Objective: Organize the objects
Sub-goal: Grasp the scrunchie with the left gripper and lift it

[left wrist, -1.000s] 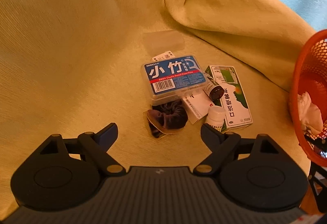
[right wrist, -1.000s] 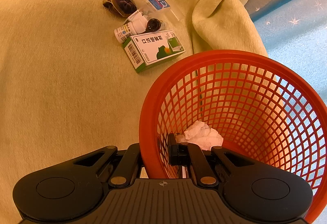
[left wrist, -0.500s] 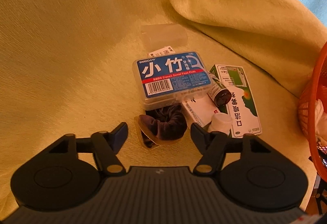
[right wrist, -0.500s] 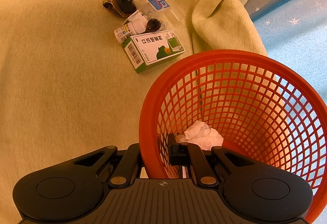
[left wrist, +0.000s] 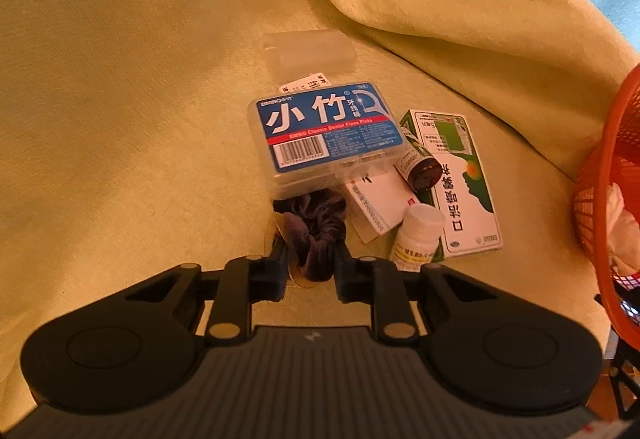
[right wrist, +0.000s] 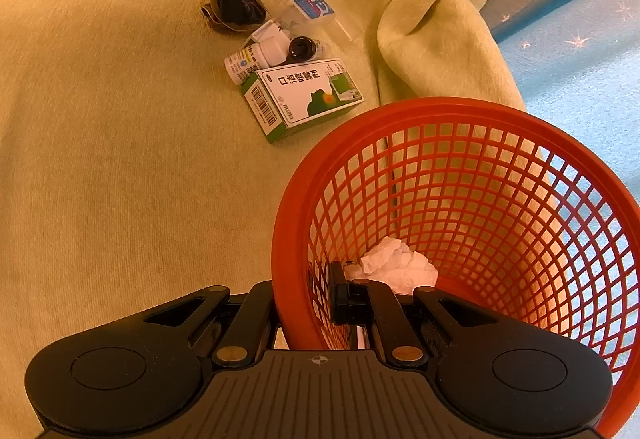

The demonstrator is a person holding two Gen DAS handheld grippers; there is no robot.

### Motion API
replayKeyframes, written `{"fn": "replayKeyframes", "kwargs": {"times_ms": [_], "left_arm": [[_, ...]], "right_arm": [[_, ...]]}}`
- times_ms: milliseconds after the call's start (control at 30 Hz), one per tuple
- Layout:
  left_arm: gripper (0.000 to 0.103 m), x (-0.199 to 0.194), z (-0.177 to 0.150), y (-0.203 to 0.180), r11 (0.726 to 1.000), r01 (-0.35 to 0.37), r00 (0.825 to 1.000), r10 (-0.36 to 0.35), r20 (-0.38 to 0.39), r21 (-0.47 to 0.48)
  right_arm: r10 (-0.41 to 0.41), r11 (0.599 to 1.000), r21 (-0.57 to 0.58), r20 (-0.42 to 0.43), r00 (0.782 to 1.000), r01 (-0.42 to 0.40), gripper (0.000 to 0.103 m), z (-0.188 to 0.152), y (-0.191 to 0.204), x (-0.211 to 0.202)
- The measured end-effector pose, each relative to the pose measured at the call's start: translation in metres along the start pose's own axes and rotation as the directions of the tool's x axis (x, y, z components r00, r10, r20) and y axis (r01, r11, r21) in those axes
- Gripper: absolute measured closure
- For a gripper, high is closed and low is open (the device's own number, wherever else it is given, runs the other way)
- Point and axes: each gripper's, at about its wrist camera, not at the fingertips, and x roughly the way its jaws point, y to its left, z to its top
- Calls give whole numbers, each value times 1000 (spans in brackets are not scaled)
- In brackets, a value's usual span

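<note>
Dark purple velvet scrunchie [left wrist: 316, 231] lies bunched beside the floss-pick box [left wrist: 326, 135].

One floss pick box [left wrist: 326, 133] at pile centre. One green-white carton [left wrist: 460, 183] at 3 o'clock of it. Two small bottles: one white [left wrist: 416, 235] at 5 o'clock, one dark [left wrist: 420, 165] between box and carton. One purple scrunchie [left wrist: 314, 227] at 6 o'clock. One clear plastic case [left wrist: 310, 53] at 12 o'clock. One red mesh basket [right wrist: 480, 119], one crumpled tissue [right wrist: 394, 265] inside. Two grippers.
</note>
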Motion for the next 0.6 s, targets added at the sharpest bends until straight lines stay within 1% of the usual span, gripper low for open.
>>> {"fn": "replayKeyframes", "kwargs": {"times_ms": [200, 233, 333, 467, 600], "left_arm": [[86, -26, -8, 5, 999, 28, 1000, -28, -10, -28], [86, -31, -10, 5, 999, 46, 999, -46, -19, -9], [86, -47, -12, 2, 998, 66, 998, -66, -17, -19], [86, -72, -8, -9, 994, 113, 994, -113, 0, -10], [86, -93, 4, -34, 983, 182, 983, -183, 22, 35]], "right_arm": [[1, 1000, -5, 1, 1000, -1, 99, 0, 1, 0], [1, 1000, -6, 1, 1000, -1, 99, -1, 1, -1], [1, 1000, -8, 3, 1000, -1, 99, -1, 1, 0], [0, 1000, -7, 2, 1000, 0, 99, -1, 1, 0], [0, 1000, -7, 2, 1000, 0, 99, -1, 1, 0]]}}
